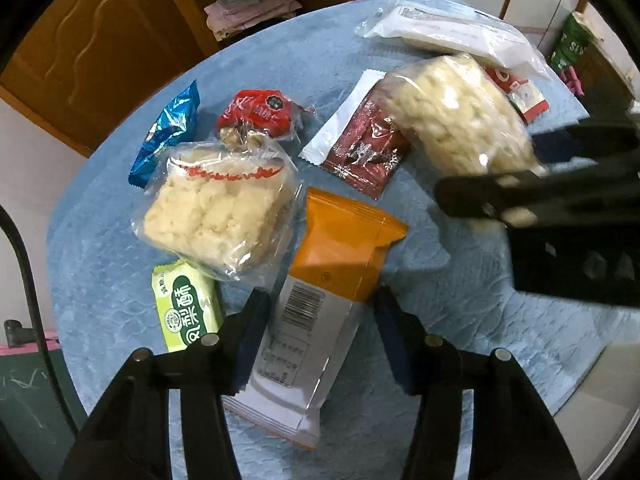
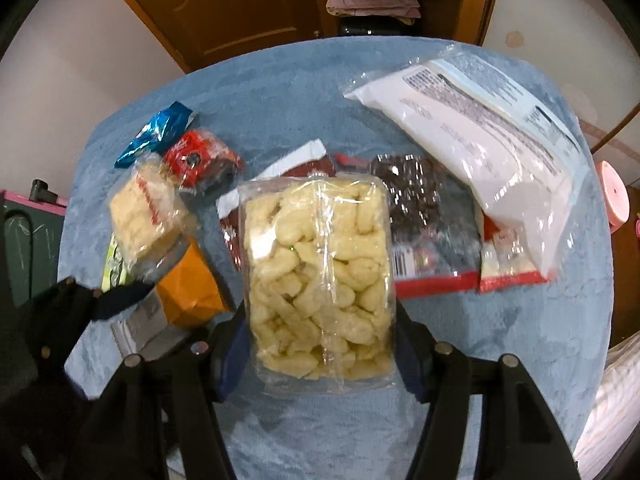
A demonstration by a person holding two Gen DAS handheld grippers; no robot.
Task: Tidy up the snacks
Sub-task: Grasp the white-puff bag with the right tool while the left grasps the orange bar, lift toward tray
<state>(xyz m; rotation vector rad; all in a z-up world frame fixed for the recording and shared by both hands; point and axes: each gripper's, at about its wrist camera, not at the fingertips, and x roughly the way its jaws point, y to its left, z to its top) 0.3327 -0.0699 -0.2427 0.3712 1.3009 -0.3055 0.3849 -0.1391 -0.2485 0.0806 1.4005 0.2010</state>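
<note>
Snacks lie scattered across the blue surface, both tongs working. Left tongs straddle the orange packet, pads hugging its sides, apparently gripping. Right tongs clamp the clear bag of puffed pieces. Next, I judge, comes lifting each clear. Green packet and square rice-cake bag crowd the left; the red sachet sits just beyond.

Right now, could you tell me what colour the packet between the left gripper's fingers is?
The packet is orange above, white with a barcode below; clearest in the left wrist view.
</note>
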